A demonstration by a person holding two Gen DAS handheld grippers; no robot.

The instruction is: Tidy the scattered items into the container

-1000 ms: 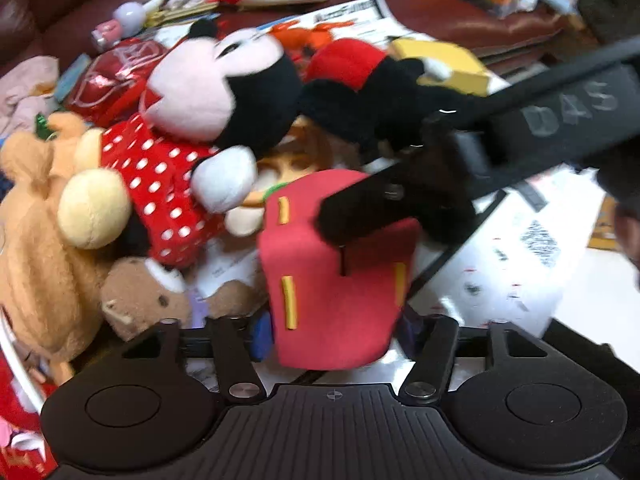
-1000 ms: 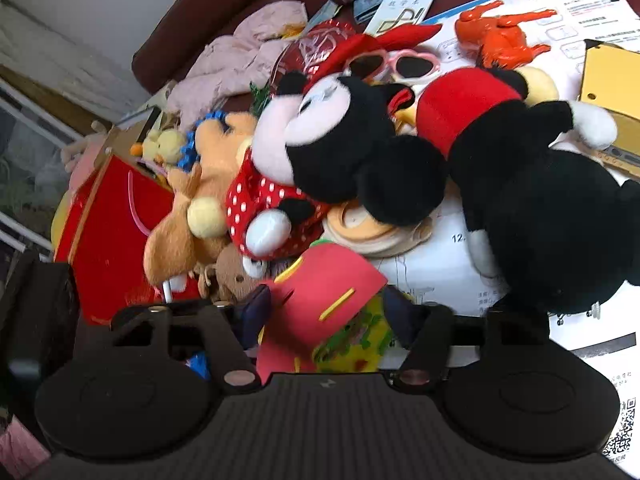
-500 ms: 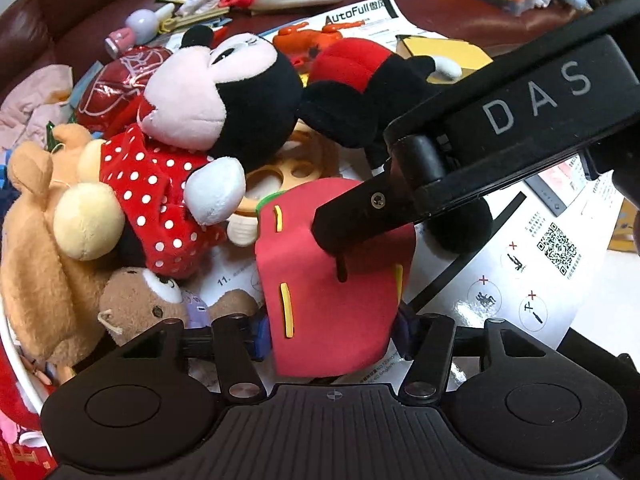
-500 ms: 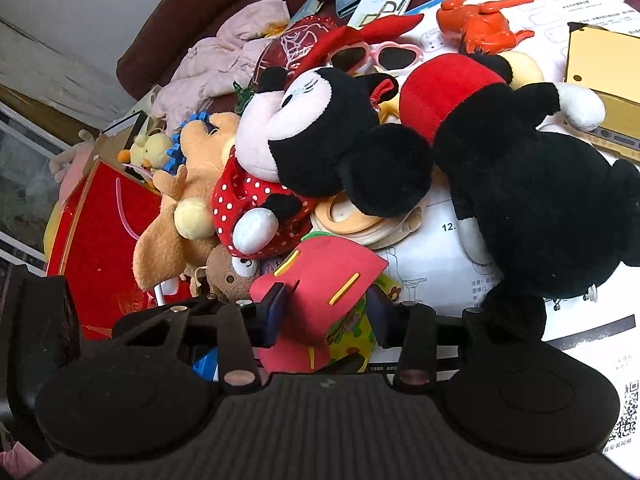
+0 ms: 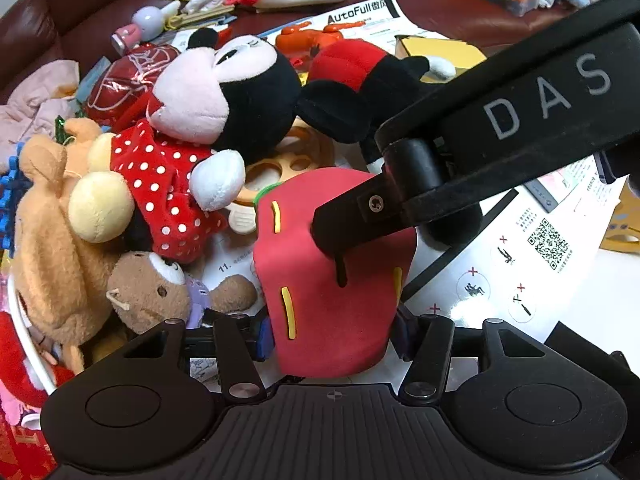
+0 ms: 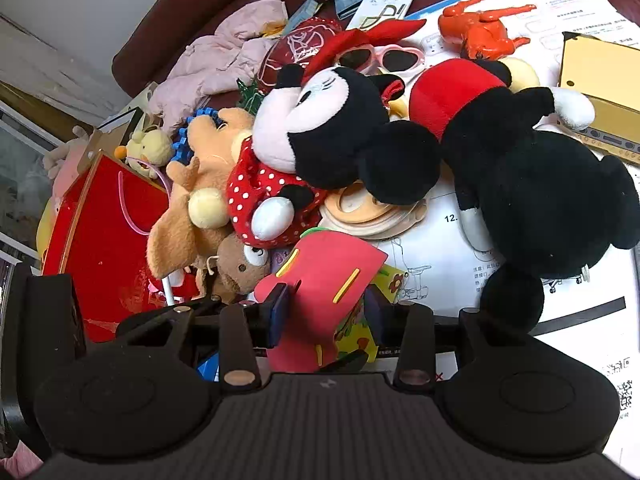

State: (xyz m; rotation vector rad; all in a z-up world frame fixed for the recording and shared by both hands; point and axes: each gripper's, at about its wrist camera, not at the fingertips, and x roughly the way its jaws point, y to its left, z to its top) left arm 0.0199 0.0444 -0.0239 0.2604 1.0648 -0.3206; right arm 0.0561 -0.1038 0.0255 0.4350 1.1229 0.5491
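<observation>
Both grippers are closed on one thing: a red foam sheet toy with yellow stitch-like strips (image 5: 332,280), bent into an arch. The left gripper (image 5: 334,336) has its blue pads pressed against the toy's two sides, jaws about half open around its width. The right gripper (image 6: 326,310) grips the same red toy (image 6: 320,280) from another side, and in the left wrist view its black finger (image 5: 352,220) lies across the top of the toy. Both sets of jaws have just been closing on it.

The toy sits just in front of the plush mouse in a red polka-dot dress (image 5: 192,152), beside a small brown plush bear (image 5: 152,296), on printed paper sheets (image 6: 440,264) spread over the surface. A red box with a pink cord handle (image 6: 108,240), left of the plush mouse, looks like the container.

The step in hand appears to be the pickup. Next would be lifting the toy clear of the plush pile and carrying it leftward over the red box before releasing, without crushing the soft foam.
</observation>
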